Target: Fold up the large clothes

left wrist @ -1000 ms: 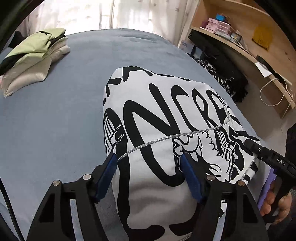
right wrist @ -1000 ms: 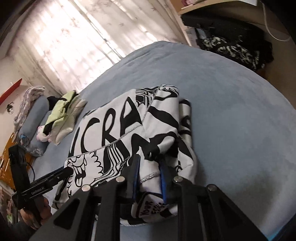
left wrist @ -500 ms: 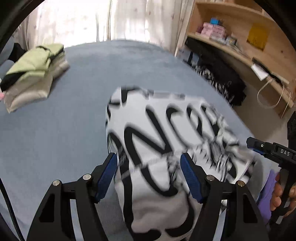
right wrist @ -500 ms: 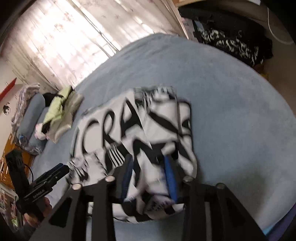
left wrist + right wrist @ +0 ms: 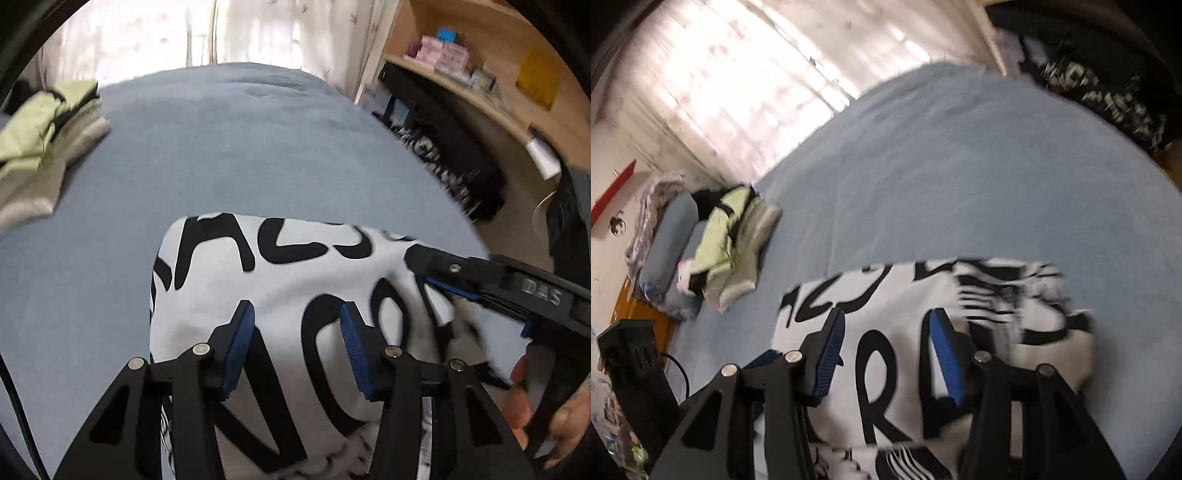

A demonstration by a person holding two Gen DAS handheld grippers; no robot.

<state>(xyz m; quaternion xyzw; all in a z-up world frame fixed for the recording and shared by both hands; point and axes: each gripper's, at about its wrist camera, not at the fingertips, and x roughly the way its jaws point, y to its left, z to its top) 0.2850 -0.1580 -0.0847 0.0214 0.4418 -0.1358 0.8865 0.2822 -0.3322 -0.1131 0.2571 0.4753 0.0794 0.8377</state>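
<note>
A folded white garment point(image 5: 295, 280) with big black lettering lies on the blue bed point(image 5: 240, 147). My left gripper point(image 5: 297, 347) hangs over its near half. Its blue pads point(image 5: 240, 347) stand apart and the jaws are closing, with cloth showing in the gap below them but not pinched. My right gripper point(image 5: 886, 350) hovers over the same garment point(image 5: 897, 306), jaws opening and its pads point(image 5: 942, 354) clear of the cloth. In the left wrist view the right gripper point(image 5: 419, 269) reaches in from the right over the garment's right side, held by a hand point(image 5: 535, 410).
A stack of folded pale green and beige clothes point(image 5: 44, 147) sits at the bed's far left, next to pillows point(image 5: 668, 236). Dark clothes point(image 5: 450, 162) lie piled under a wooden shelf point(image 5: 480, 88) on the right. Curtains point(image 5: 746, 74) hang behind the bed.
Both grippers have swung forward over the garment, which now sits lower in both views. The right jaws, earlier shut on the garment's near edge, have let it go. The left jaws have narrowed.
</note>
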